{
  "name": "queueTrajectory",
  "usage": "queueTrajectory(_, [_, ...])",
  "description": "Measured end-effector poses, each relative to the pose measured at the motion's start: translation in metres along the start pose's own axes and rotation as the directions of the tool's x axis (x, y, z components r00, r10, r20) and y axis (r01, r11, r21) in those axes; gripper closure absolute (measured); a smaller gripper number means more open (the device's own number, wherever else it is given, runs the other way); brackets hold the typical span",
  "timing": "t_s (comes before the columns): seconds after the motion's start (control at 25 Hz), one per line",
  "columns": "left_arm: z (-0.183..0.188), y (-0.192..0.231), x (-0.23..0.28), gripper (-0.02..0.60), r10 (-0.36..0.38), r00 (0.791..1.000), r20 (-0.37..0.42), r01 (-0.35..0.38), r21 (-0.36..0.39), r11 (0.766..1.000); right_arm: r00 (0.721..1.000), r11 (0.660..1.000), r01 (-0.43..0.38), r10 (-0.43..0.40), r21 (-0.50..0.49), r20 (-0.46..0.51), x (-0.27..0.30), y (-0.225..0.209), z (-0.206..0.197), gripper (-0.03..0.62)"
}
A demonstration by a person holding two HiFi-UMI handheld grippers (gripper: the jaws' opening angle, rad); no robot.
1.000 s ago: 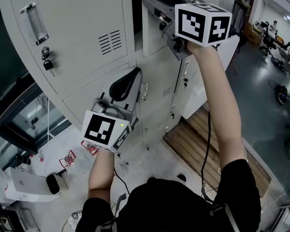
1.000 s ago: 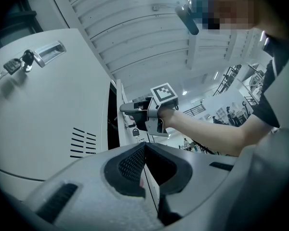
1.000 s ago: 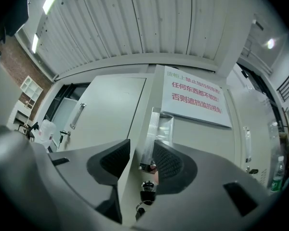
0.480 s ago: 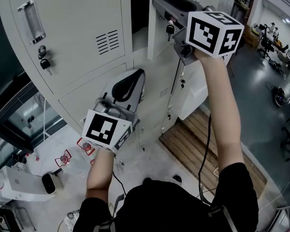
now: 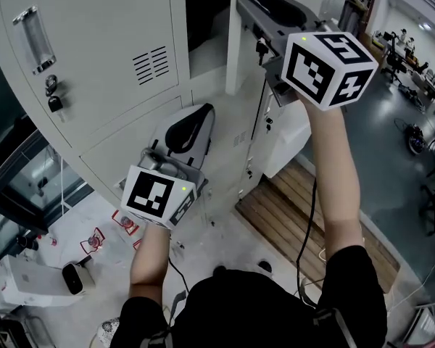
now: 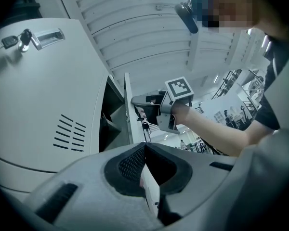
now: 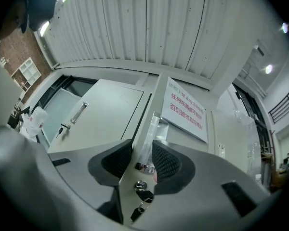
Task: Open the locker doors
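Note:
Grey lockers (image 5: 94,56) fill the head view's upper left. At the top, my right gripper (image 5: 245,4) is clamped on the free edge of an upper locker door (image 5: 241,56), which stands swung open. In the right gripper view the jaws (image 7: 142,160) have just been closing; the door's edge with its clear handle (image 7: 151,129) sits between the pads, and the lock and keys (image 7: 142,189) hang just below. The dark open compartment (image 6: 111,124) shows in the left gripper view. My left gripper (image 5: 201,113) hangs lower, in front of the lower doors, shut and empty (image 6: 144,149).
The neighbouring upper door (image 7: 106,112) stays closed, its keys (image 5: 53,100) hanging from the lock. A notice with red print (image 7: 185,109) is on a panel behind. A wooden pallet (image 5: 312,216) lies on the floor at the right, and small clutter (image 5: 72,278) at the lower left.
My right gripper has moved to the right with the upper door, and the gap into the compartment has widened. The left gripper has stayed where it was.

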State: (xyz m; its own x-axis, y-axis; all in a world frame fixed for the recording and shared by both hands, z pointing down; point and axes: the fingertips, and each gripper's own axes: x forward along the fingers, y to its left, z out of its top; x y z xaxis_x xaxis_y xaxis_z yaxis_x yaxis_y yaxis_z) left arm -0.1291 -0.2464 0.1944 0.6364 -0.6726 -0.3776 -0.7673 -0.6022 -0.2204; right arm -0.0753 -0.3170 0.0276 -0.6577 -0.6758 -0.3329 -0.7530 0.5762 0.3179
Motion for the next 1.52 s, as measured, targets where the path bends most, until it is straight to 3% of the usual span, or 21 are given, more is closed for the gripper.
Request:
queueTrajectory(0.84, [-0.007, -0.055, 0.048, 0.566, -0.182, 0.982, 0.048, 0.184, -0.062, 0.981, 0.987, 0.987, 0.16, -0.159, -0.024, 0.026, -0.085, -0.053, 0.009, 0.499])
queueTrajectory(1.52, [-0.02, -0.071, 0.071, 0.566, -0.241, 0.969, 0.051, 0.245, -0.094, 0.965, 0.97, 0.972, 0.237, -0.237, 0.011, 0.052, -0.123, -0.099, 0.007, 0.539])
